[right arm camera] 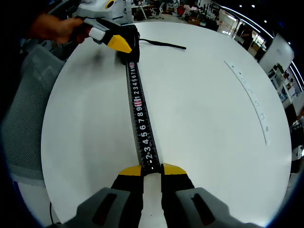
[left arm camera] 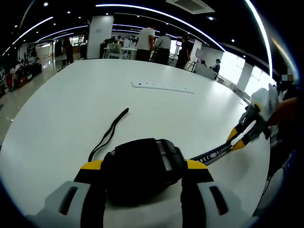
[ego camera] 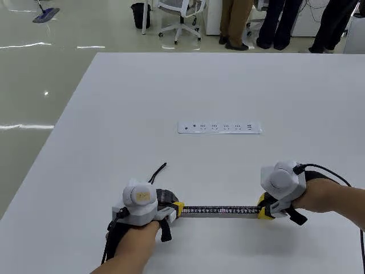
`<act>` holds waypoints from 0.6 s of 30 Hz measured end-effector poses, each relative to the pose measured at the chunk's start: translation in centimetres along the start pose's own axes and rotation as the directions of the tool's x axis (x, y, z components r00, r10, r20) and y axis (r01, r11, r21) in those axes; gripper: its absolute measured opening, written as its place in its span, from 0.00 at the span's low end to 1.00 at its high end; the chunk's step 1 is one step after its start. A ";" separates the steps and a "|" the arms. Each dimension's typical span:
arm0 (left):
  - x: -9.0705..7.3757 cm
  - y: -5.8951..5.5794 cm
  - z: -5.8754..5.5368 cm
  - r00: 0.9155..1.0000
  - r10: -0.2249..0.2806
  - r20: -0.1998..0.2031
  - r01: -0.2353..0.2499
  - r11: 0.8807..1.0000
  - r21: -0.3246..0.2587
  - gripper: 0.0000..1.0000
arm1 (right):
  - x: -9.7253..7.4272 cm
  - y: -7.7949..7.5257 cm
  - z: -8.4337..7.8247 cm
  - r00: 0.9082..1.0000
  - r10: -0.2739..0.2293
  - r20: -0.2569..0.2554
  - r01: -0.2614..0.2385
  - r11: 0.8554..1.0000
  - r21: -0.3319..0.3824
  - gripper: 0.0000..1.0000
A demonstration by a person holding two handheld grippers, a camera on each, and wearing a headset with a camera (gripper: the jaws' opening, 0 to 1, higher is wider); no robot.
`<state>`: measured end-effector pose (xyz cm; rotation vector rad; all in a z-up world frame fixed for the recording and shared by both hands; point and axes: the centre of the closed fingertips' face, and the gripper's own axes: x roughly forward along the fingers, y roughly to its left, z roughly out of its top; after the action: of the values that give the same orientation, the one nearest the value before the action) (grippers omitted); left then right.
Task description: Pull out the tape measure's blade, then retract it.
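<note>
Head view: left claw clenched on the tape measure case, near the desk's front edge. Right claw off to the right, clamped on the free end of the blade. Blade is pulled out, stretched straight between the two claws, low over the desk, numbers up. A hand behind each claw: left hand, right hand.

Left gripper view: black case sits between the yellow jaw tips, gripped from both sides. Blade leaves it to the right, toward the other claw.

Right gripper view: jaws closed on the blade tip, the low numbers just ahead of the jaws. Blade runs straight away to the case.

Around: thin black strap lies loose on the desk just beyond the left claw, near the case; cannot tell if it is tied to it. White power strip flat on the desk, farther back, well apart from the blade and roughly parallel to it. Black cable trails from the right claw past the wrist.

Beyond the far edge of the desk: office chair, dark bin, legs of standing people, mop on the shiny floor at far left.
</note>
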<state>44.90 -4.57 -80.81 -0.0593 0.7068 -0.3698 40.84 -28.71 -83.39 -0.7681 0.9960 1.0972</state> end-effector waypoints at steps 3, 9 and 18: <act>0.0 0.0 0.0 1.000 -0.001 -0.002 0.001 1.000 0.002 0.60 | 0.1 0.0 0.1 1.000 0.001 0.001 -0.001 1.000 0.001 0.13; 0.0 0.0 0.0 1.000 -0.003 -0.002 0.003 1.000 0.004 0.60 | 0.3 0.0 0.6 1.000 0.002 0.002 -0.002 1.000 -0.001 0.13; 0.0 0.0 0.0 1.000 -0.003 -0.004 0.003 1.000 0.005 0.60 | 0.7 0.0 1.2 1.000 0.002 0.002 -0.002 1.000 0.001 0.13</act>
<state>44.95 -4.56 -80.81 -0.0554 0.7098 -0.3748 41.25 -27.44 -83.59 -0.7650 0.9955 1.0995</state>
